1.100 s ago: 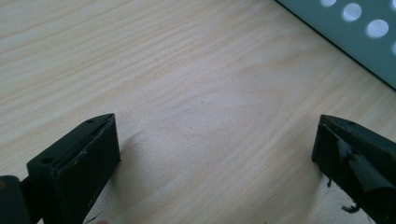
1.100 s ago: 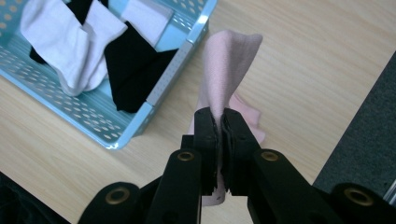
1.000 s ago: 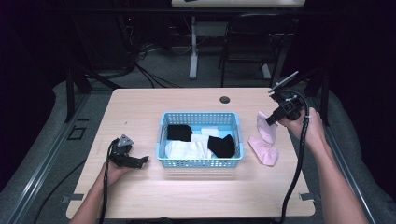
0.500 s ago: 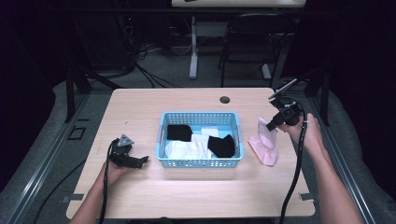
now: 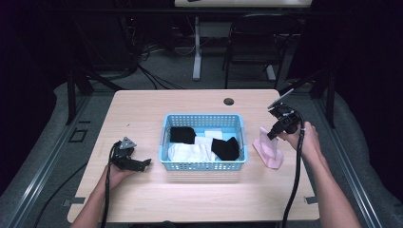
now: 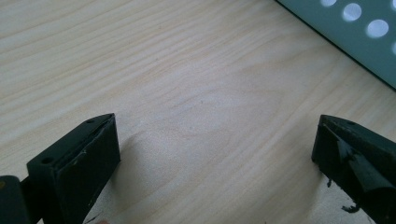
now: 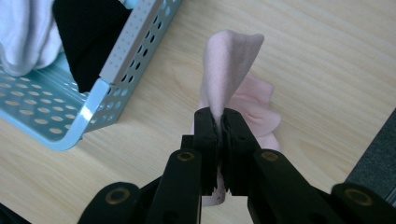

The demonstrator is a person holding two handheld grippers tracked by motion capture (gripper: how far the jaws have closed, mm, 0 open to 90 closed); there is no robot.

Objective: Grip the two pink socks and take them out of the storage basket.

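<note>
High view: a person sits at a light wooden table [image 5: 157,199], forearms coming in from the bottom edge, a two-jaw gripper in each hand. A blue perforated basket [image 5: 204,165] stands at the middle of the table, holding black socks [image 5: 182,135] and white socks [image 5: 190,152] in a loose heap.

To the right of the basket, near it but not touching, lies a pale pink sock [image 5: 269,153]. Its lower part rests on the table while its upper end is lifted and pinched in the right gripper [image 5: 272,134], which the right hand [image 5: 304,137] holds just above it. In the right gripper view the two black jaws are pressed together on a fold of the pink sock [image 7: 231,70] — the cloth rises out from between the tips in a peaked flap, and the rest bunches on the wood behind, beside the basket's corner [image 7: 79,126].

At the left of the table, the left gripper [image 5: 142,163] lies low against the surface, well apart from the basket's left wall. In the left gripper view its jaws stand wide apart with only bare wood between them — they hold nothing, and an edge of the basket [image 6: 355,37] shows at the upper right corner
</note>
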